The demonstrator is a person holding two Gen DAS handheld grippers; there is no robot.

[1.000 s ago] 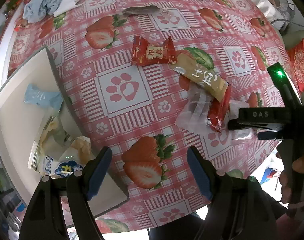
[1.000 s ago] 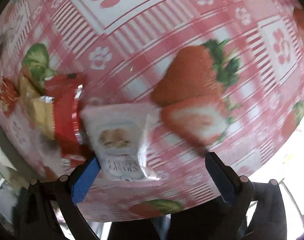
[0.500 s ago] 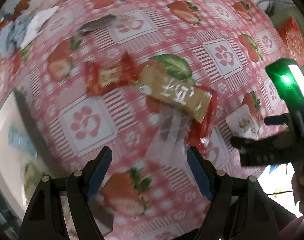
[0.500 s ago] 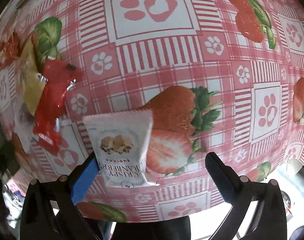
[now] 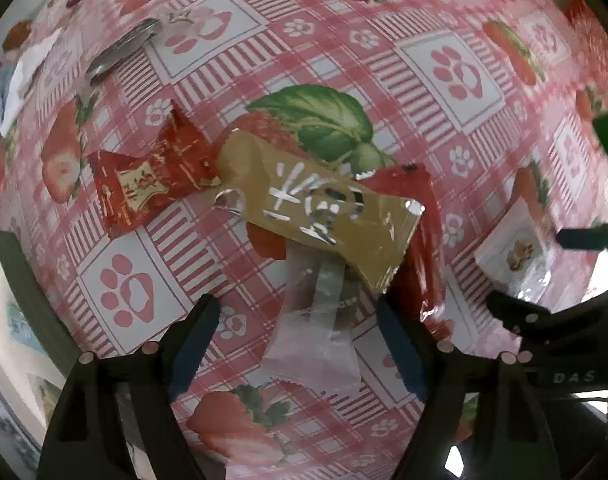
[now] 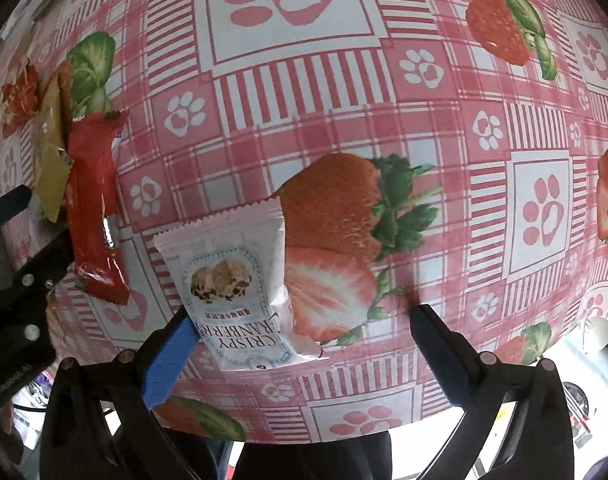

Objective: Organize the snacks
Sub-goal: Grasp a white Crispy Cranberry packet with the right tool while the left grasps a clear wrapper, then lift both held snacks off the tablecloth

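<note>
So this looks like the reach-in step – nothing picked up yet. In the left wrist view the left gripper (image 5: 296, 328) hangs over the snack pile with its jaws spread and nothing pinched; they've just been opening a bit wider, and a clear wrapper (image 5: 316, 336) lies on the cloth between them at bottom centre. Just above it sits the gold bar (image 5: 320, 208), lying over the top of the clear wrapper and over a red stick (image 5: 424, 248) on its right. A red packet (image 5: 144, 184) is at centre left, touching the gold bar's end.

Right wrist view: right gripper (image 6: 300, 344) is released too, with the white cranberry pack (image 6: 232, 284) flat on the tablecloth (image 6: 424, 92) in the lower middle, right against the left pad (image 6: 168, 356).

Next move, I'd guess – drop the left jaws around the clear wrapper and close. It's thin and flat and partly pinned under the gold bar, so it may drag the bar along.
</note>
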